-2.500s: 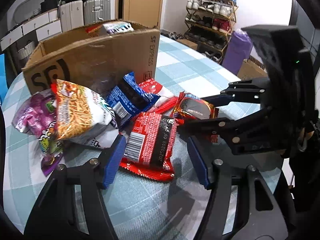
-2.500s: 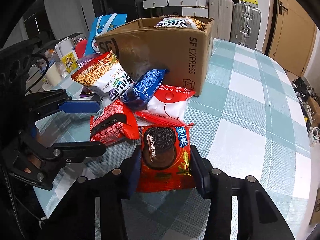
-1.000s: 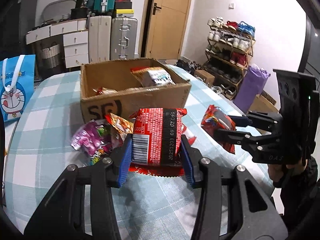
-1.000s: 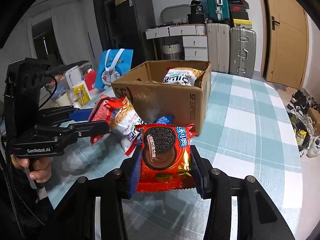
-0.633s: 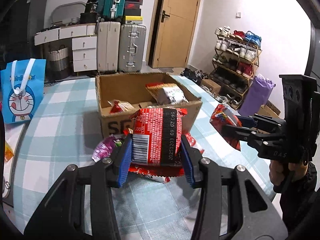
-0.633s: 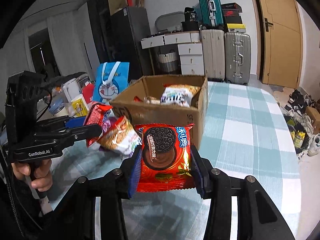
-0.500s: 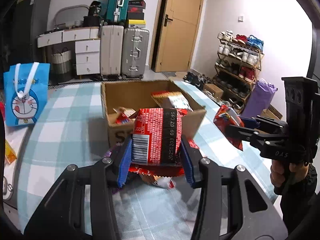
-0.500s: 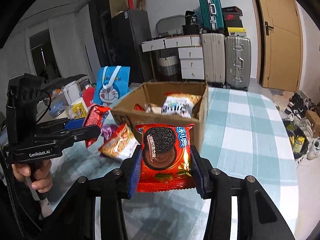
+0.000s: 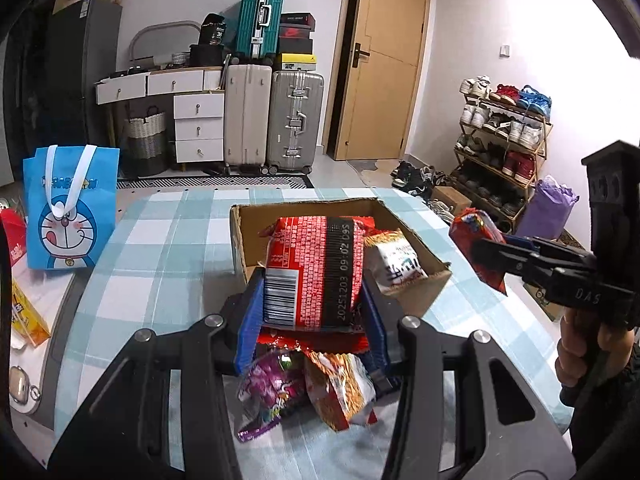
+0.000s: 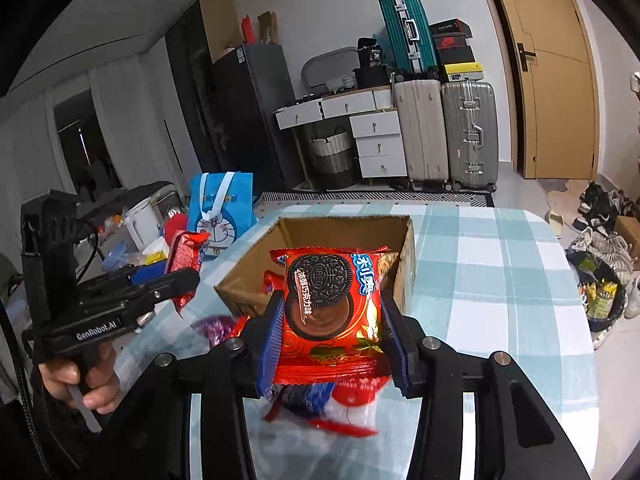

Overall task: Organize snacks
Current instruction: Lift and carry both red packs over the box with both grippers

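Observation:
My left gripper (image 9: pixel 312 312) is shut on a red snack packet with a barcode (image 9: pixel 316 272), held in the air in front of the open cardboard box (image 9: pixel 240 240). My right gripper (image 10: pixel 334 340) is shut on a red Oreo packet (image 10: pixel 332 312), held up just short of the same box (image 10: pixel 406 272). The box holds a white and orange snack bag (image 9: pixel 394 260) and other packets. Each gripper shows in the other's view: the right one (image 9: pixel 480 248) to the right, the left one (image 10: pixel 184 276) to the left.
Loose snacks lie on the checked table below: a purple bag (image 9: pixel 272 392) and an orange noodle bag (image 9: pixel 340 388), a blue and a red-white packet (image 10: pixel 320 404). A blue Doraemon bag (image 9: pixel 70 208) stands at the left. Suitcases and drawers stand behind.
Both grippers closed on their packets and lifted them off the table, then rose and moved toward the box. The box interior now shows from higher up.

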Tool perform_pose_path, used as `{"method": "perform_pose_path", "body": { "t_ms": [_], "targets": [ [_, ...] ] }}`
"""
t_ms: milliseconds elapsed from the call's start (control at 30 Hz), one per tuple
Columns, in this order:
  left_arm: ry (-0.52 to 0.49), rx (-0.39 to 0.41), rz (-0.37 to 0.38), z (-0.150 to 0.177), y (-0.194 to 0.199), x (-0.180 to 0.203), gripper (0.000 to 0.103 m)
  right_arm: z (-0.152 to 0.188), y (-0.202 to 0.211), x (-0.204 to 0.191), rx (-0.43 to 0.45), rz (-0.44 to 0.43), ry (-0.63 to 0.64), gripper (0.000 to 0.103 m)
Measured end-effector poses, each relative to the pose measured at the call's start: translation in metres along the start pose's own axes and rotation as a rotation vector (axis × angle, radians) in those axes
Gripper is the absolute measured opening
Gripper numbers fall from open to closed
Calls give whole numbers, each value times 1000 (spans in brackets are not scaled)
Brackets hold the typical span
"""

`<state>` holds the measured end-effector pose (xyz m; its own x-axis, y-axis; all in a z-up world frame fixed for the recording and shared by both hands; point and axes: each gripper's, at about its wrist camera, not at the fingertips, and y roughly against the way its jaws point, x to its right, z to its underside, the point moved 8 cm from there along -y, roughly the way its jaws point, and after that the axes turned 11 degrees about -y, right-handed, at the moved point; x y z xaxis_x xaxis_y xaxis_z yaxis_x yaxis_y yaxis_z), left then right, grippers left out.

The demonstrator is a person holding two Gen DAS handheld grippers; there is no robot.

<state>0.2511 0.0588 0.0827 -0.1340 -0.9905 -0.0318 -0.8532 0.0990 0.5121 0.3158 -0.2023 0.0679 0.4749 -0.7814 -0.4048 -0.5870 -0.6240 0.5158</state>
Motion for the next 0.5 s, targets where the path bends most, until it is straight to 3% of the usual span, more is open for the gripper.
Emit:
{"method": "perform_pose_path", "body": {
  "t_ms": [233, 500],
  "targets": [
    [-23, -9, -29, -15, -29, 8, 42, -22, -18, -5, -1, -2, 4, 45],
    [-21, -49, -37, -20, -70, 6, 42, -20, -52, -4, -57, 3, 6, 45]
  ]
}}
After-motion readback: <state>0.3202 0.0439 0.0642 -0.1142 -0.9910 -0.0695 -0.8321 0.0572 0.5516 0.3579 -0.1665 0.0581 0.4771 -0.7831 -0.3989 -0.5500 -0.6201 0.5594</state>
